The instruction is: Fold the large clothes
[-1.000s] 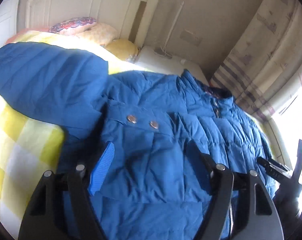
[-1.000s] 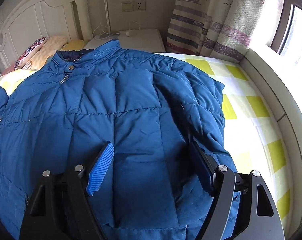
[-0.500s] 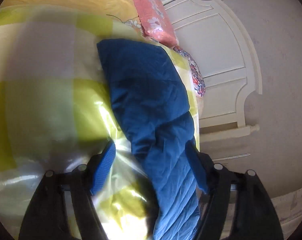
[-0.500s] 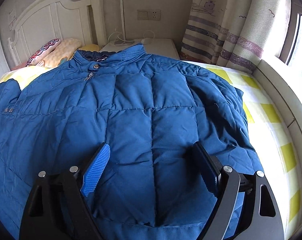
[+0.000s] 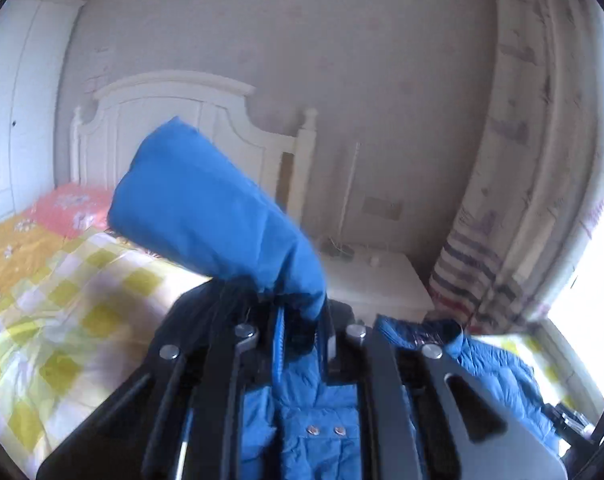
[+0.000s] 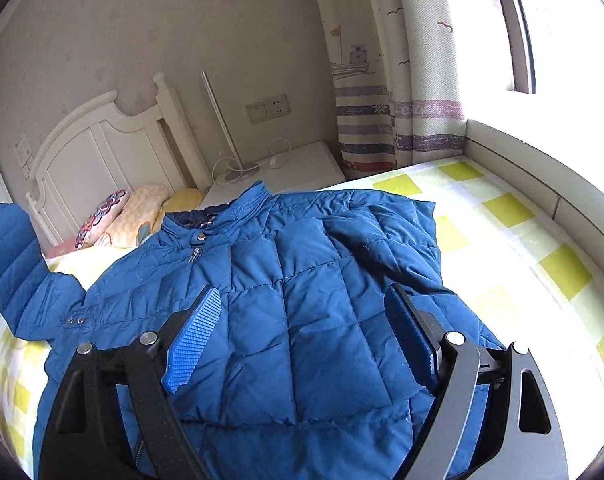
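Observation:
A blue quilted jacket [image 6: 302, 304] lies front up on the yellow checked bed [image 6: 510, 264], collar toward the headboard. My left gripper [image 5: 302, 332] is shut on the jacket's sleeve [image 5: 217, 212] and holds it lifted above the bed; the cuff end stands up in front of the camera. The raised sleeve also shows in the right wrist view [image 6: 9, 256] at the far left. The jacket body lies below the left gripper [image 5: 494, 372]. My right gripper [image 6: 302, 340] is open and empty, hovering above the jacket's lower front.
A white headboard [image 6: 101, 152] and pillows [image 6: 133, 216] are at the far end. A white nightstand [image 6: 293, 168] with a cable stands beside it. Striped curtains [image 6: 382, 120] and a window ledge [image 6: 542, 184] run along the right side. A white wardrobe [image 5: 17, 120] is on the left.
My left gripper has closed on the sleeve and lifted it off the bed. The right gripper has risen and pulled back a little, still open over the jacket.

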Motion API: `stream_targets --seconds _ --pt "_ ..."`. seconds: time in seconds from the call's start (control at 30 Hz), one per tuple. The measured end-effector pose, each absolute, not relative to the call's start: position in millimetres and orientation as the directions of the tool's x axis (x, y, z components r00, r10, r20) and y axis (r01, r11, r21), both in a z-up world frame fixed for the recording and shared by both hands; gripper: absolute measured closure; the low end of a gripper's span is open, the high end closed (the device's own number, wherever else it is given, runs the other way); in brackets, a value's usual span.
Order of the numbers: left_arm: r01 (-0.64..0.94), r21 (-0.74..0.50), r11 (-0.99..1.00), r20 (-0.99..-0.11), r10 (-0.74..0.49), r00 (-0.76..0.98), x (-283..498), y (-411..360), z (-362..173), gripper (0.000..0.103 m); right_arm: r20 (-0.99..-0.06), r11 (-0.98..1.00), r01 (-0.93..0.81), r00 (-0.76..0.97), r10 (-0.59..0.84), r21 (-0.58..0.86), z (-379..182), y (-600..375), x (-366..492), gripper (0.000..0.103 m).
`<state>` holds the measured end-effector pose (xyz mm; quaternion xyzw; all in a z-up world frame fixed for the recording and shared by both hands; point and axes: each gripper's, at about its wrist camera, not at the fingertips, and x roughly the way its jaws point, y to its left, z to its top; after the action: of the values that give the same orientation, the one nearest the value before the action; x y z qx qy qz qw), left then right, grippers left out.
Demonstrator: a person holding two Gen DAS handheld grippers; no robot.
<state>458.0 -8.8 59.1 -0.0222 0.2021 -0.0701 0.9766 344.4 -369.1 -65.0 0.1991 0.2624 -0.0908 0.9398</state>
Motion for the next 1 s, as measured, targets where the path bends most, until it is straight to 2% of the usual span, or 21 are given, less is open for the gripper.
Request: stream_targets --seconds 0.07,0.2,0.23,0.27,0.33,0.4,0.43,0.47,0.5,0.53,0.57,0.63,0.7,0.77,0.87,1.0 --pt "0.226 0.071 0.971 -0.481 -0.165 0.861 452.4 -87.9 23.3 0.088 -0.523 0.901 0.279 0.85 -0.07 0.333 -60.6 -373.7 327.5 0.022" --pt "0.439 0.134 0.888 -0.721 -0.217 0.658 443.7 -189.5 -65.6 0.087 -0.55 0.904 0.303 0.83 -0.094 0.301 -58.7 -389.6 299.1 0.022" --pt "0.443 0.17 0.88 -0.75 -0.177 0.638 440.9 -204.6 -83.6 0.088 -0.556 0.901 0.314 0.825 -0.103 0.298 -59.5 -395.3 291.8 0.022" --pt "0.44 0.214 0.872 -0.755 -0.138 0.641 438.4 -214.5 -96.4 0.084 -0.56 0.897 0.325 0.821 -0.111 0.299 -59.8 -401.8 286.2 0.022" --pt "0.433 0.253 0.865 -0.74 -0.115 0.663 434.4 -217.1 -103.1 0.082 -0.564 0.889 0.341 0.817 -0.119 0.306 -59.9 -411.4 277.6 0.022" --pt "0.459 0.123 0.88 -0.763 -0.212 0.61 434.1 -198.6 -88.8 0.073 -0.563 0.887 0.334 0.82 -0.105 0.32 -60.1 -415.2 274.6 0.022" --pt "0.447 0.031 0.894 -0.751 -0.274 0.6 432.0 -180.1 -76.2 0.061 -0.562 0.887 0.323 0.822 -0.091 0.329 -59.8 -414.4 275.4 0.022" --pt "0.419 -0.047 0.907 -0.716 -0.323 0.619 427.3 -154.6 -62.2 0.043 -0.56 0.888 0.308 0.826 -0.071 0.342 -59.7 -412.3 275.8 0.022" --pt "0.381 -0.109 0.918 -0.659 -0.354 0.663 419.5 -127.2 -48.2 0.033 -0.556 0.888 0.287 0.83 -0.044 0.359 -59.1 -407.8 278.6 0.022" --pt "0.336 -0.152 0.929 -0.6 -0.357 0.716 408.4 -102.5 -35.0 0.019 -0.55 0.889 0.258 0.835 -0.008 0.379 -58.6 -400.9 282.4 0.022" --pt "0.286 -0.184 0.94 -0.561 -0.34 0.755 402.2 -78.6 -27.4 0.015 -0.546 0.89 0.223 0.837 0.035 0.398 -58.7 -392.5 288.1 0.022" --pt "0.167 -0.217 0.962 -0.568 -0.263 0.779 402.1 -38.2 -27.1 0.015 -0.553 0.885 0.145 0.821 0.142 0.443 -62.7 -369.9 306.3 0.022" --pt "0.013 -0.223 0.975 -0.616 -0.152 0.773 410.0 -3.5 -42.0 0.022 -0.556 0.857 0.069 0.787 0.268 0.511 -70.1 -346.0 327.1 0.022" --pt "-0.084 -0.224 0.971 -0.693 -0.097 0.714 423.3 23.5 -61.0 0.038 -0.566 0.85 0.04 0.763 0.313 0.525 -74.5 -323.1 345.1 0.023" --pt "-0.126 -0.197 0.972 -0.753 -0.068 0.654 442.7 34.0 -82.0 0.04 -0.622 0.849 0.061 0.708 0.333 0.525 -84.4 -299.6 372.1 0.024" --pt "-0.094 -0.141 0.985 -0.766 -0.049 0.641 455.1 23.6 -95.7 0.039 -0.658 0.828 0.134 0.681 0.322 0.545 -98.0 -290.4 398.9 0.027"
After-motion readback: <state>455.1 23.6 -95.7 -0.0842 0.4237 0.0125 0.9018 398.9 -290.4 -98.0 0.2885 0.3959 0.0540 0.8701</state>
